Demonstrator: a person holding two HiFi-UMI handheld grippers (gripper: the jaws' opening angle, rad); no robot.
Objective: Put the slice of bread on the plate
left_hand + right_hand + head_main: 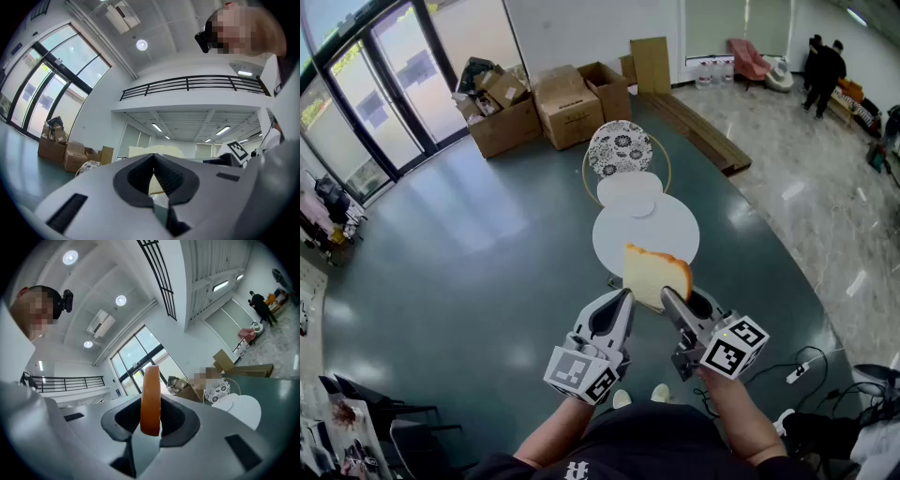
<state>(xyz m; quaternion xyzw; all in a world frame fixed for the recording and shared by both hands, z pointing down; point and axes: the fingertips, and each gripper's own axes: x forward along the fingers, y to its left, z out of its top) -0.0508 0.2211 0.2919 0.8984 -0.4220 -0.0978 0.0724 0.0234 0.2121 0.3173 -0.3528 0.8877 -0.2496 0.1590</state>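
A slice of bread (654,274) with an orange-brown crust stands on edge, held up off the floor. My right gripper (667,296) is shut on its near lower corner; in the right gripper view the crust edge (151,399) rises from between the jaws. My left gripper (624,296) hangs just left of the slice, jaws together and holding nothing. Past the bread lies a big white round surface (670,225), with a smaller white plate (630,190) at its far edge. Both show low on the right in the right gripper view, the white plate (224,402) nearer.
A black-and-white patterned disc (620,148) inside a thin gold ring sits beyond the white plate. Cardboard boxes (570,111) stand at the back by glass doors (366,94). Wooden boards (703,131) lie on the right. Two people (823,67) stand far right. Cables (797,370) trail on the floor.
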